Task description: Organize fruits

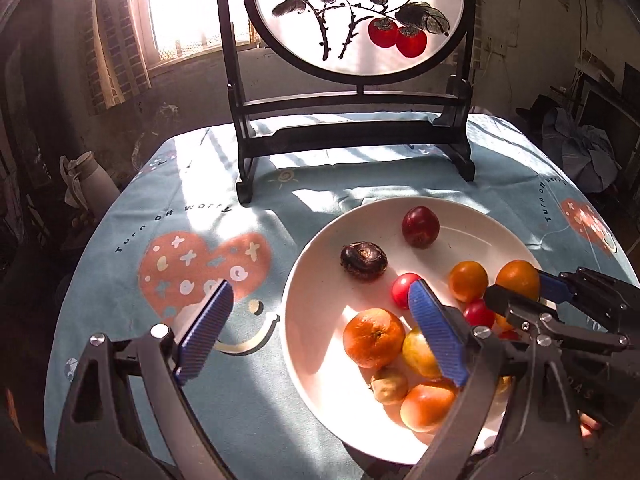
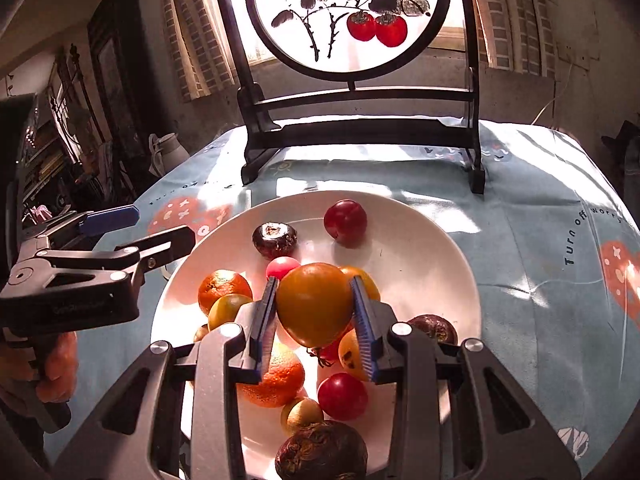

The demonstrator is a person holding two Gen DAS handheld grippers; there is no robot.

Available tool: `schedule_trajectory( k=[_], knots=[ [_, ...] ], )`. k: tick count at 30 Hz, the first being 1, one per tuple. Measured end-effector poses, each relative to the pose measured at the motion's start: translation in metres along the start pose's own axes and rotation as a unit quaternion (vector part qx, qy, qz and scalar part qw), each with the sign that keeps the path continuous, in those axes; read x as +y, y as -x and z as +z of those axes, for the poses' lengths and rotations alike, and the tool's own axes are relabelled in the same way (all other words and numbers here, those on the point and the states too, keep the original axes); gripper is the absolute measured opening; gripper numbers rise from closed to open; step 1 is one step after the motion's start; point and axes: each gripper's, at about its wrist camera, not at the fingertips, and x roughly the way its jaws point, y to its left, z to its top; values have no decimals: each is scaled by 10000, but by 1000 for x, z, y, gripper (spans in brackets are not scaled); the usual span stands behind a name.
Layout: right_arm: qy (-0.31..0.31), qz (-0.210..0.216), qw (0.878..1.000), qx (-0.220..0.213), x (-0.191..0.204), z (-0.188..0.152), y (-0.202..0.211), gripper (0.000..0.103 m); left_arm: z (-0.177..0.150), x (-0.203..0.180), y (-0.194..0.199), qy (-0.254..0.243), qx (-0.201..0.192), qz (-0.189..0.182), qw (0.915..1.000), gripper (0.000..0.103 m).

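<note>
Right tool [image 2: 315,308] clamped on orange fruit [image 2: 314,304] above plate [image 2: 432,248]. Left tool [image 1: 320,312] wide open, empty, over plate's left rim.

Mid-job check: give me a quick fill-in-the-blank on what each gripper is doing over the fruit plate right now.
1. The right gripper is shut on a round ____-coloured fruit.
2. The left gripper is ____, holding nothing.
3. The fruits lie on a round ____ plate.
4. Behind the plate stands a dark-framed round screen painted with two ____ fruits.

Missing words: orange; open; white; red
</note>
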Motion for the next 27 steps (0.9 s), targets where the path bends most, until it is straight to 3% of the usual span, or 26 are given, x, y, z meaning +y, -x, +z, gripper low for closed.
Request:
schedule_trajectory(
  k=[7,9,11,13,14,15,22,27],
  knots=[
    [36,-7,9997,248,10,-2,3,37,-12,4,24,14,-147,94,9998,96],
    [66,-59,9998,184,14,-3,16,68,-16,5,33,54,-183,60,9998,97],
    [154,-154,9997,-109,19,-4,36,72,-21,4,44,66,-247,41,9997,98],
    [268,-160,9993,-211,26,-5,54,83,-26,3,57,63,-294,25,9995,100],
    [289,-191,9990,-267,28,-6,64,96,-30,3,64,75,-311,14,9995,100],
    [293,-204,9987,-361,31,-10,75,100,-35,3,71,91,-334,-20,9994,100],
    [479,-309,9965,-615,40,-67,139,102,-87,7,113,392,-344,-225,9984,101],
    [614,-474,9957,-508,27,-127,155,102,-132,6,122,247,-242,-21,9994,101]
  ],
)
